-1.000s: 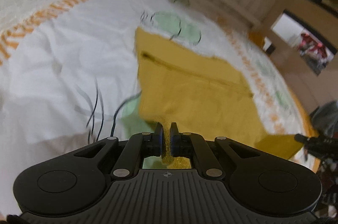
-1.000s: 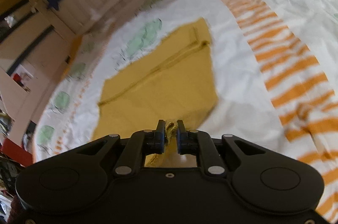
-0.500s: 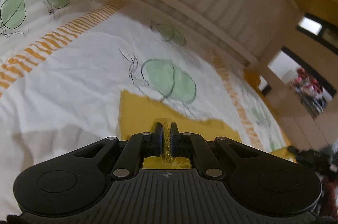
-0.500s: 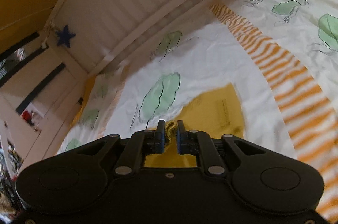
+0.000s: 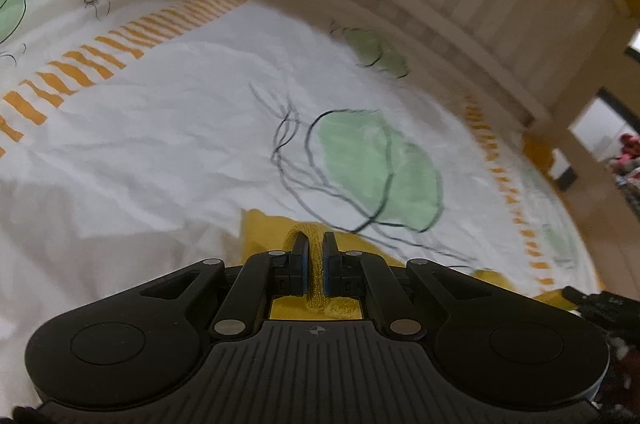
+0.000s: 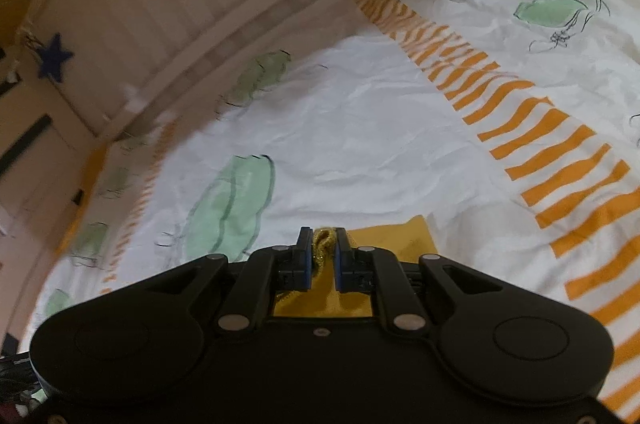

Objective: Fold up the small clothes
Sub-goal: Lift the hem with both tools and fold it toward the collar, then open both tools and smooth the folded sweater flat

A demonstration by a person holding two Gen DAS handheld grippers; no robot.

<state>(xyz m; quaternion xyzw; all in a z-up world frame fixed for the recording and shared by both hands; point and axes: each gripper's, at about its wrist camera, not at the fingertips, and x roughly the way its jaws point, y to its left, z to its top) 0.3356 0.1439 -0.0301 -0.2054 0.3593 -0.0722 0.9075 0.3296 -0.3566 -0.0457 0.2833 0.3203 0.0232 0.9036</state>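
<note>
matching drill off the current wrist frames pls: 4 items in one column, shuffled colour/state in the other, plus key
Items:
1. left gripper
2. garment
3. star
4. bedsheet stripes

Descriptions:
A. dark blue, on the slatted rail
B. orange, printed in a band
C. mustard yellow, pinched in both grippers
D. shut on a bunched fabric edge

Pairs: 1-D, 2-C, 3-A, 4-B

Bed (image 5: 168, 128) with a white sheet, printed with green leaves and orange striped bands, slatted pale rail along the far edge. Lying directly on it, near edge: mustard-yellow garment (image 5: 260, 232), mostly hidden.
</note>
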